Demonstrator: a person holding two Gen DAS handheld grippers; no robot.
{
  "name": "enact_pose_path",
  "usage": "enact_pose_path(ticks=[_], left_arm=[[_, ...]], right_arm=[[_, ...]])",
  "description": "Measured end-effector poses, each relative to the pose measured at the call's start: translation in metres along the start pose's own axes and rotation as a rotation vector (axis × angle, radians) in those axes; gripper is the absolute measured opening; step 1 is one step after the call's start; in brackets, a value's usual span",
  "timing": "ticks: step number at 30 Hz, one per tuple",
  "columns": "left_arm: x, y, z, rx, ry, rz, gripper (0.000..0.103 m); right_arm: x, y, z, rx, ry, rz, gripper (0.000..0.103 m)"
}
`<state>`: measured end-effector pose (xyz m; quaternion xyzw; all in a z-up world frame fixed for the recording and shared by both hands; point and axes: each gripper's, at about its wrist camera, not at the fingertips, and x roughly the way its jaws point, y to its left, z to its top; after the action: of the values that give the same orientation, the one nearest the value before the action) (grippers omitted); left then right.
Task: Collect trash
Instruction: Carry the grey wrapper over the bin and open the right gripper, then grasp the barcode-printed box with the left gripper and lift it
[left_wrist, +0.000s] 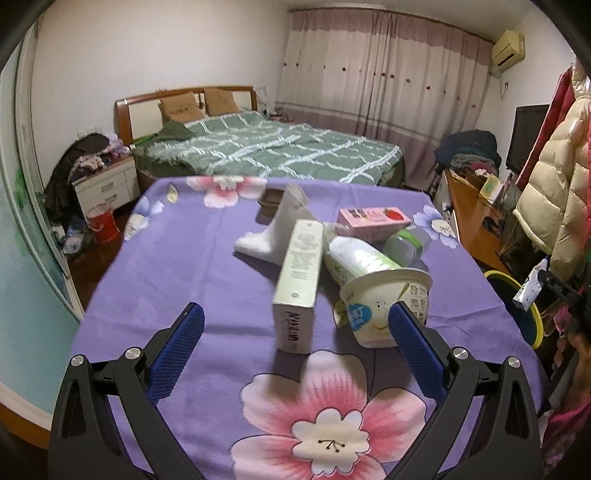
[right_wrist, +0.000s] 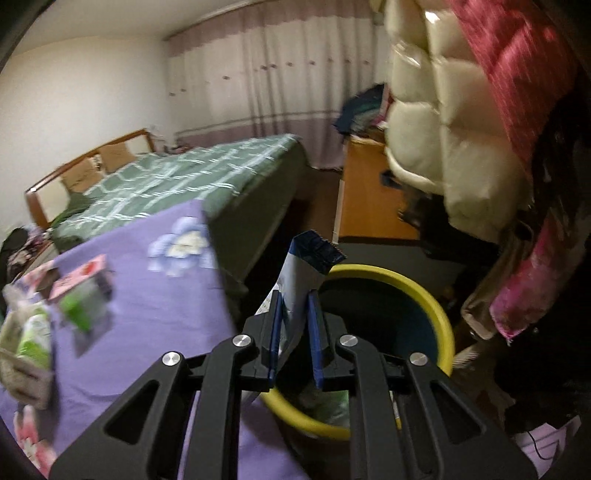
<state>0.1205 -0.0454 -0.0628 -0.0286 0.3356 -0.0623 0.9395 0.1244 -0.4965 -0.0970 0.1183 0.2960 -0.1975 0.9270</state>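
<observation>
My left gripper (left_wrist: 295, 314) is open above the purple flowered cloth (left_wrist: 192, 266), its blue pads either side of a cream carton box (left_wrist: 299, 284) lying on end. A tipped white yogurt cup (left_wrist: 384, 302) sits by the right pad. Behind lie a green-white bottle (left_wrist: 358, 258), a pink box (left_wrist: 373, 219) and a crumpled white wrapper (left_wrist: 273, 229). My right gripper (right_wrist: 295, 295) is shut on a blue-white snack packet (right_wrist: 306, 269), held over the yellow-rimmed bin (right_wrist: 424, 302) beside the table. That packet and bin also show in the left wrist view (left_wrist: 528, 291).
A green checked bed (left_wrist: 266, 147) stands behind the table. A wooden desk (left_wrist: 469, 218) and hanging coats (left_wrist: 554, 177) are at the right, close to the bin. A nightstand (left_wrist: 107, 184) and red bucket (left_wrist: 101, 221) stand at the left.
</observation>
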Motion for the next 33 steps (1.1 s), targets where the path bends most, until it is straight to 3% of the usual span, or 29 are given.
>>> enact_pose_path(ticks=[5,8,17,27,33], left_arm=[[0.019,-0.001,0.000,0.000,0.023,0.020,0.098],[0.028,0.001,0.003,0.013,0.024,0.061,0.098],[0.064,0.015,0.015,0.031,0.036,0.135,0.098],[0.080,0.065,0.027,-0.057,0.038,0.238,0.098],[0.085,0.060,0.025,-0.020,0.076,0.152,0.098]], right_arm=[[0.021,-0.015,-0.001,0.023,0.046,-0.049,0.018],[0.024,-0.016,-0.003,0.036,0.052,-0.039,0.022],[0.024,-0.006,-0.003,0.018,0.055,-0.032,0.023],[0.022,0.004,-0.001,0.002,0.056,-0.029,0.023],[0.022,0.013,-0.001,-0.003,0.056,-0.011,0.024]])
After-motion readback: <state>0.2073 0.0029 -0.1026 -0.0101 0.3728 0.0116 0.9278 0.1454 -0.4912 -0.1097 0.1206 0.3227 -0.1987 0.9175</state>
